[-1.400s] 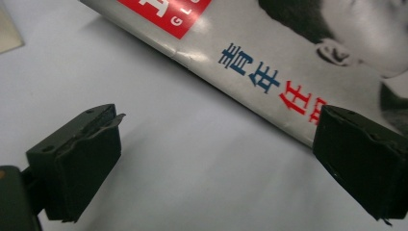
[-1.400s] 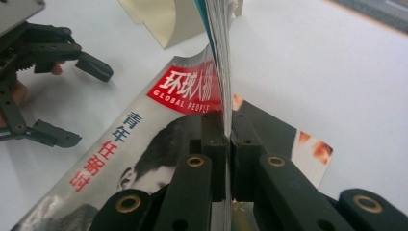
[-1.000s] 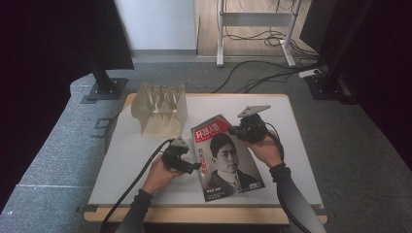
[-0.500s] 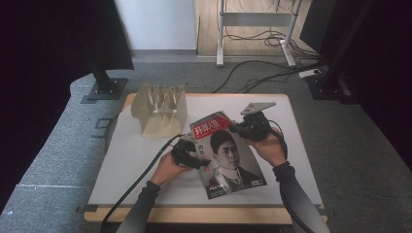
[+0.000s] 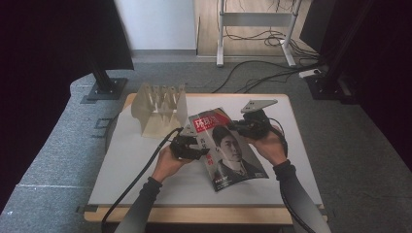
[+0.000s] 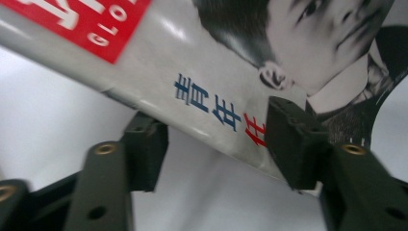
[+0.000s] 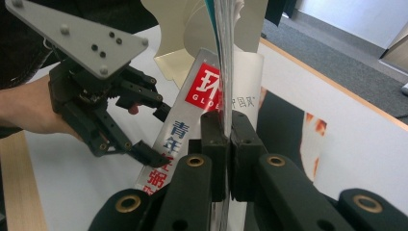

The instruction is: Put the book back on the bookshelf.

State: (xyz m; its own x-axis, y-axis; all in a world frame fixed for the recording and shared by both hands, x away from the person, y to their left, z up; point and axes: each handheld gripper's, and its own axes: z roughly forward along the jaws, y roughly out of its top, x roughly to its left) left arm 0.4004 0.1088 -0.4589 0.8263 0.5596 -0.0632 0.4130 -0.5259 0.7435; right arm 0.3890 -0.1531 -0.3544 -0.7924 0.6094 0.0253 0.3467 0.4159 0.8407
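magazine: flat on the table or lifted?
Lifted and tilted. Right gripper clamps the magazine edge; left gripper view shows table beneath its raised spine.

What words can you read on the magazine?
"GLO": white letters, cut off, on the red box of the magazine cover.
"青年任": blue and red characters along the cover's edge.
The big white characters in the red box are cut off, and the small print on the cover's far side is too blurred.

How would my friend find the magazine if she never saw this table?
Look at the white table. Near its middle, right of the pale slotted rack, lies the magazine, between two hand-held grippers. Unlike the plain rack, it has a red title box and a portrait on its cover.
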